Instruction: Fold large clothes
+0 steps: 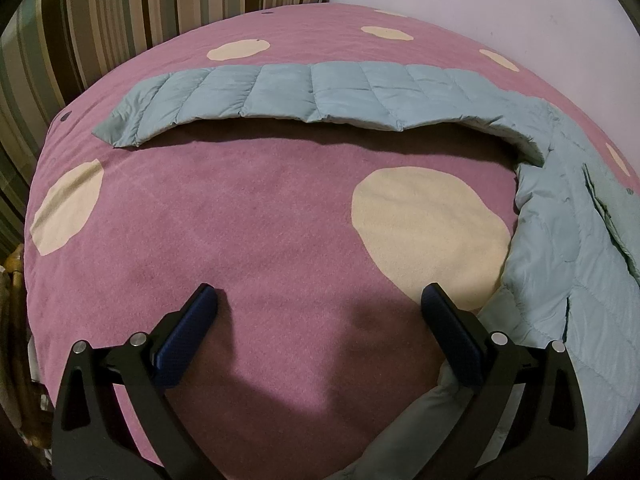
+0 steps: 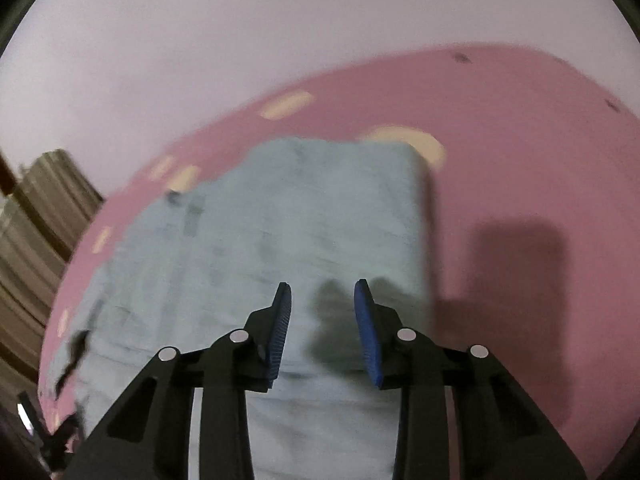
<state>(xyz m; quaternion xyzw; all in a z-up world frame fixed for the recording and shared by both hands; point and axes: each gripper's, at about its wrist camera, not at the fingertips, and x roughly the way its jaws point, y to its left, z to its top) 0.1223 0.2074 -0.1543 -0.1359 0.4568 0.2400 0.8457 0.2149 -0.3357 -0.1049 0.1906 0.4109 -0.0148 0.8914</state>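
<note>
A light blue quilted jacket (image 1: 568, 240) lies on a pink bedspread with cream dots (image 1: 240, 220). One sleeve (image 1: 280, 96) stretches flat to the left across the far part of the bed. My left gripper (image 1: 320, 300) is open and empty over the bare bedspread, with the jacket's lower edge beside its right finger. In the right wrist view the jacket body (image 2: 280, 220) fills the middle, blurred by motion. My right gripper (image 2: 323, 292) is open and empty just above the jacket.
A striped cushion or headboard (image 1: 120, 12) stands behind the bed at the left. A pale wall (image 1: 480, 0) lies behind at the right. The bed's left edge (image 1: 32, 280) drops off to clutter below.
</note>
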